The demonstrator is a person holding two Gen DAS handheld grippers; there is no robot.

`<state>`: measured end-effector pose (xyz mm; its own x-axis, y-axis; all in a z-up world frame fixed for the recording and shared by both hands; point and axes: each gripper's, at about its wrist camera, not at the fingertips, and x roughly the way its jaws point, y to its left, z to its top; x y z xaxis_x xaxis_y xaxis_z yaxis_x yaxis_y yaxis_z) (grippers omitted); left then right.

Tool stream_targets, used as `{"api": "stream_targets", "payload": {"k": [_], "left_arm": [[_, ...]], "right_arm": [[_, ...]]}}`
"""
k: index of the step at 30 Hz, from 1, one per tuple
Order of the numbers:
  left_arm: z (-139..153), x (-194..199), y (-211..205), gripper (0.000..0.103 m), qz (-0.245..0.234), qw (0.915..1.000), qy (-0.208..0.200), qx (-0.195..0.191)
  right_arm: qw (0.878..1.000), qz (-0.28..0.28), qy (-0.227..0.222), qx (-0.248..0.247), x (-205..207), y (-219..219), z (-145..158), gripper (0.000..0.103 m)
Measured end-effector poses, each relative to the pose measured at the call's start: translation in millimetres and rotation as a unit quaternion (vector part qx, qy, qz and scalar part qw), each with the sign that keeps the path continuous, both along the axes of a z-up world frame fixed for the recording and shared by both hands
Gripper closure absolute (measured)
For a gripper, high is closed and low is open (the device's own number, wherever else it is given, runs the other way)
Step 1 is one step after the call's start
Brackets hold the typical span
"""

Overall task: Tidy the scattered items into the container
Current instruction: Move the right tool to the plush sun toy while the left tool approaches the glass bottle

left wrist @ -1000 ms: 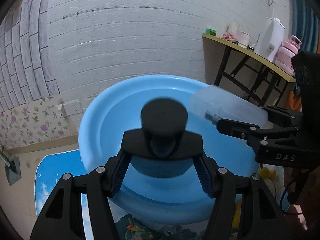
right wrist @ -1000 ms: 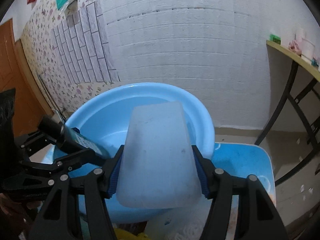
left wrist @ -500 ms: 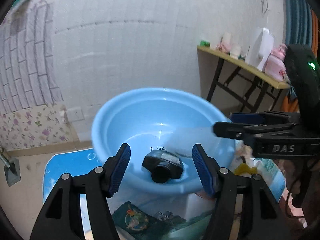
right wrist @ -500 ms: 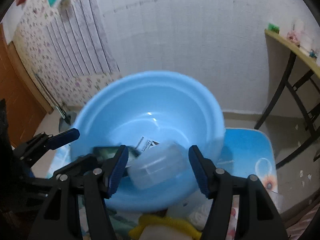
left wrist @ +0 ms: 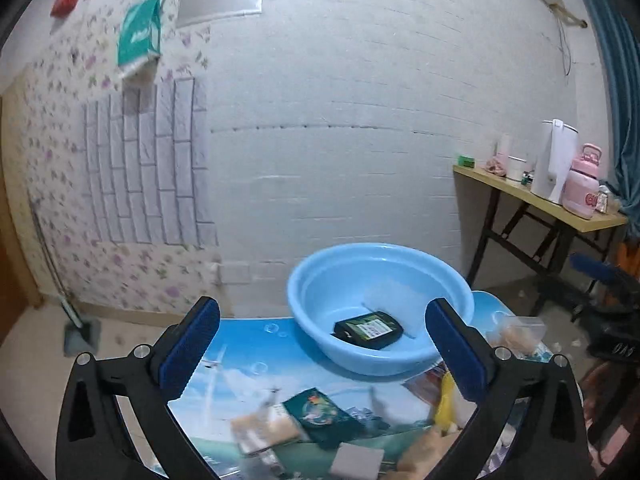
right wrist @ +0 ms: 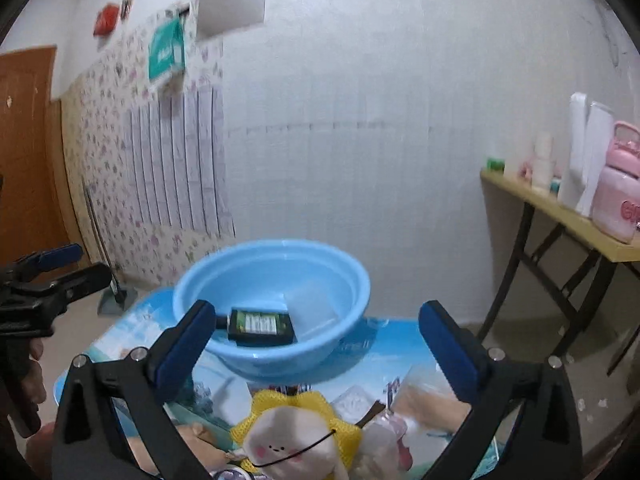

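Both tools, left (left wrist: 322, 344) and right (right wrist: 316, 344), spread, empty; next drop squarely onto plush (right wrist: 292, 440) near basin (right wrist: 224, 280).

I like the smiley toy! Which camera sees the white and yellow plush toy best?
The right wrist view: the white and yellow plush toy shows its face, close below the open gripper. The left wrist view shows only a blurred yellow scrap.

black box (left wrist: 367, 329) flat in blue basin (left wrist: 320, 280)
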<state>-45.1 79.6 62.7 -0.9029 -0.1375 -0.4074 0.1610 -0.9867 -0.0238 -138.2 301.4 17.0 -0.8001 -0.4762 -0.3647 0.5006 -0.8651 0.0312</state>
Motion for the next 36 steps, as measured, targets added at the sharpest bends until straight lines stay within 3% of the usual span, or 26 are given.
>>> {"api": "stream_targets", "payload": {"k": [3, 7, 9, 11, 13, 15, 18, 21, 26, 29, 30, 33, 36], "left_arm": [[1, 10, 1, 0.0, 0.02, 0.9998, -0.004, -0.004], [-3, 21, -9, 0.0, 0.033, 0.9994, -0.003, -0.01], [-8, 22, -14, 0.0, 0.036, 0.9993, -0.008, -0.007], [-16, 23, -23, 0.0, 0.049, 0.9986, -0.019, -0.009], [-22, 25, -28, 0.0, 0.053, 0.9982, -0.026, -0.007], [-29, 27, -34, 0.0, 0.054, 0.998, -0.032, -0.001], [-41, 30, -37, 0.0, 0.054, 0.9974, -0.047, -0.004], [-51, 33, -41, 0.0, 0.05, 0.9969, -0.061, 0.005], [-66, 35, -46, 0.0, 0.046, 0.9955, -0.082, 0.012], [-76, 33, -47, 0.0, 0.048, 0.9942, -0.096, 0.009], [-79, 32, -48, 0.0, 0.049, 0.9936, -0.101, 0.011], [-81, 32, -51, 0.0, 0.05, 0.9933, -0.103, 0.015], [-80, 31, -52, 0.0, 0.053, 0.9933, -0.102, 0.012]], "right_arm": [[0.999, -0.018, 0.034, -0.006, 11, 11, 13, 0.0], [0.988, -0.065, 0.141, -0.019, 37, 31, 36, 0.0], [0.984, -0.096, 0.152, -0.012, 38, 38, 36, 0.0], [0.989, -0.089, 0.117, 0.004, 29, 43, 35, 0.0], [0.996, -0.078, 0.049, 0.021, 11, 46, 24, 0.0], [0.995, -0.099, -0.026, 0.017, -8, 53, 7, 0.001], [0.991, -0.093, -0.095, -0.004, -22, 62, -14, 0.006], [0.989, -0.102, -0.102, 0.011, -25, 62, -28, 0.007], [0.989, -0.083, -0.102, 0.061, -17, 40, -37, 0.023], [0.99, -0.061, -0.094, 0.091, -9, 27, -49, 0.026], [0.99, -0.055, -0.096, 0.093, -10, 26, -51, 0.03], [0.987, -0.031, -0.117, 0.107, -11, 15, -65, 0.063], [0.986, -0.04, -0.109, 0.119, -10, 13, -69, 0.067]]}}
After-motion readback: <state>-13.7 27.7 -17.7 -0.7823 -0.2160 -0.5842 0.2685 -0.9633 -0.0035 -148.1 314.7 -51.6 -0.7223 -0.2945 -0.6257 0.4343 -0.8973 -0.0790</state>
